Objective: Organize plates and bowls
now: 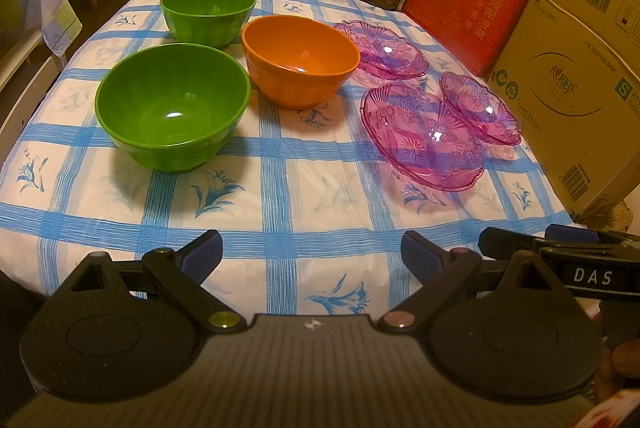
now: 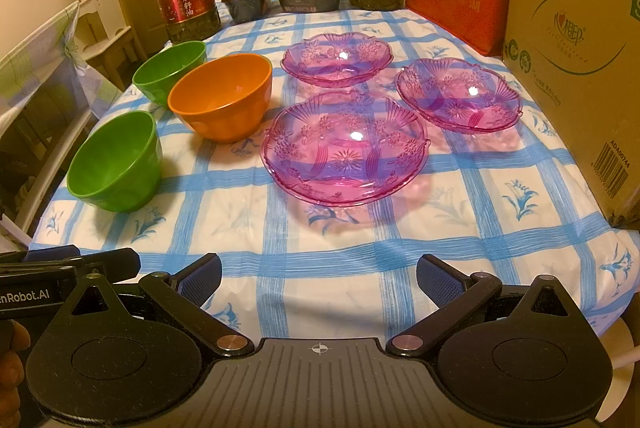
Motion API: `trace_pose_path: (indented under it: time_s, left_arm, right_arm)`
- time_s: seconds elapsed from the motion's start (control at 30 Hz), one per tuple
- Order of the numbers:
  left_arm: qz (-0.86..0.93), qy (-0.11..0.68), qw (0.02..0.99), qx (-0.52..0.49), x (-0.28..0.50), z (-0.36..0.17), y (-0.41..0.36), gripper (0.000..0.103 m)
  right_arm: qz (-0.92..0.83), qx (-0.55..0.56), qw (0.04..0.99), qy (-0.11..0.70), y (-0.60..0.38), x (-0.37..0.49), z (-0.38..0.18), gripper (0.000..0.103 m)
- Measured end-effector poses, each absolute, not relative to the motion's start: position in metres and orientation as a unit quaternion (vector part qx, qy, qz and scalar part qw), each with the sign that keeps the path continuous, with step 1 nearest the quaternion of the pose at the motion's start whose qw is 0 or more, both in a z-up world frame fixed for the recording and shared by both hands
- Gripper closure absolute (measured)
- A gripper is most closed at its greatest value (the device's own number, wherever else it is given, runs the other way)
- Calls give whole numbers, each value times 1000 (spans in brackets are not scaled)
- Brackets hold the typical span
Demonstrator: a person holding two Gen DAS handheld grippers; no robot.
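Left wrist view: nothing is seen stacked or gathered yet, so the task is judged to be at its very start, with all sorting left to be done. The left tongs (image 1: 311,256) are held spread wide and empty above the near edge of the tabletop (image 1: 280,228); the right tongs (image 2: 319,278) are likewise spread wide, with nothing between them.

Three plastic bowls are set on the left half of the checked cloth: a near green bowl (image 1: 173,105), an orange bowl (image 1: 300,59) behind and to its right, and a far green bowl (image 1: 208,12). They stand upright, apart from one another, glossy and empty. Three pink transparent plates are laid on the right half: a large near plate (image 2: 345,147), a right plate (image 2: 459,92) and a far plate (image 2: 337,56). Flower and fan patterns are pressed into them, and their rims are scalloped. In the left wrist view the near and right plates appear to overlap; in the right wrist view their rims seem just beside each other, and whether they touch cannot be told.

Nesting the bowls and stacking the plates is judged to remain.
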State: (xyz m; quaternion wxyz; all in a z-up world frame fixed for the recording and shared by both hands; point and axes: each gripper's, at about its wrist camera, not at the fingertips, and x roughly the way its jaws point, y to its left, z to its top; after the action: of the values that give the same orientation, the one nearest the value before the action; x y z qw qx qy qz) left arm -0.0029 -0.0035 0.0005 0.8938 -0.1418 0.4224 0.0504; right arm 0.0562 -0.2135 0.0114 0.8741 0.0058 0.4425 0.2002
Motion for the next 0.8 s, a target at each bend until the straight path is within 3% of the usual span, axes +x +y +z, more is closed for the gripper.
trace_pose_path:
  time_s: [0.4,0.8]
  left_arm:
    - [32,419,890,-176,14,7,-2,6]
    - [10,417,887,-201,83,-7,-14,6]
  right_arm:
    - [150,51,887,433,-239,70,5,0]
    - [98,109,890,432,-279,110,-14,1]
